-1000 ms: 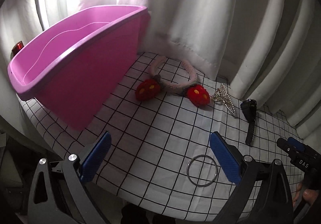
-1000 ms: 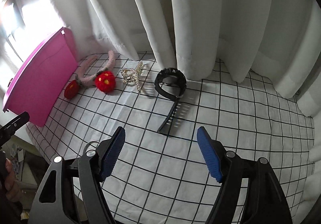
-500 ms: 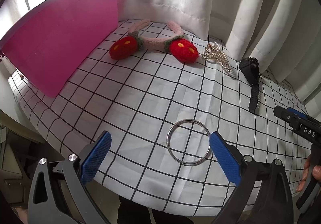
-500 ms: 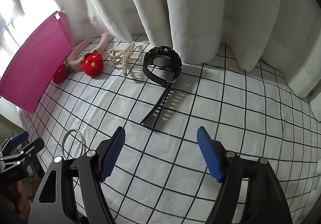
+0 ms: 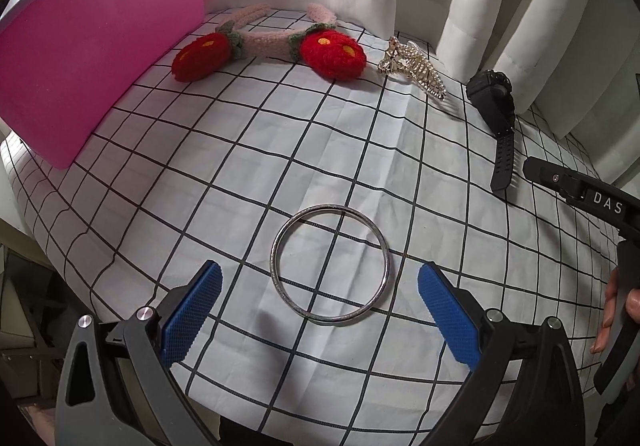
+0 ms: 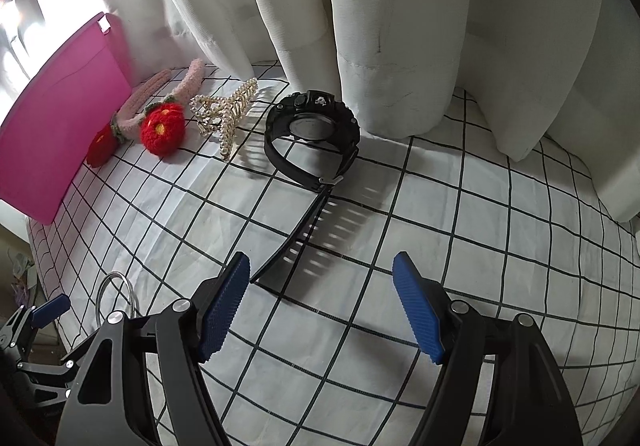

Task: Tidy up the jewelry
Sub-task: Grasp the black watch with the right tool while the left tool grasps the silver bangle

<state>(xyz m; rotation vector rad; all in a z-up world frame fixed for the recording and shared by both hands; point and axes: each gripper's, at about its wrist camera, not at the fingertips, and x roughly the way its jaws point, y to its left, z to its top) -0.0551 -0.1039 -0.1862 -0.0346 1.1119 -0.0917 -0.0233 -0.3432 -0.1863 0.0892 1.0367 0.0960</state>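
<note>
A silver bangle [image 5: 330, 264] lies flat on the checked cloth, just ahead of my open left gripper [image 5: 318, 274], whose blue pads stand wide on either side of its near edge without touching it. A black watch [image 6: 312, 130] rests near the curtain; its strap end [image 6: 280, 254] lies just ahead of my open right gripper [image 6: 322, 266], close to the left pad. A pearl hair claw [image 6: 224, 112] and a pink headband with red knitted flowers [image 5: 272, 42] lie beside the pink bin [image 5: 92, 46].
White curtains [image 6: 360, 26] hang close behind the items. The cloth-covered table drops off at its near-left edge [image 5: 60, 238]. The right gripper's body and a hand [image 5: 612, 286] sit at the right of the left wrist view.
Both grippers have sunk toward the table. The bangle now lies between the left pads, and the watch strap has drawn close to the right gripper. Jaws stayed open.
</note>
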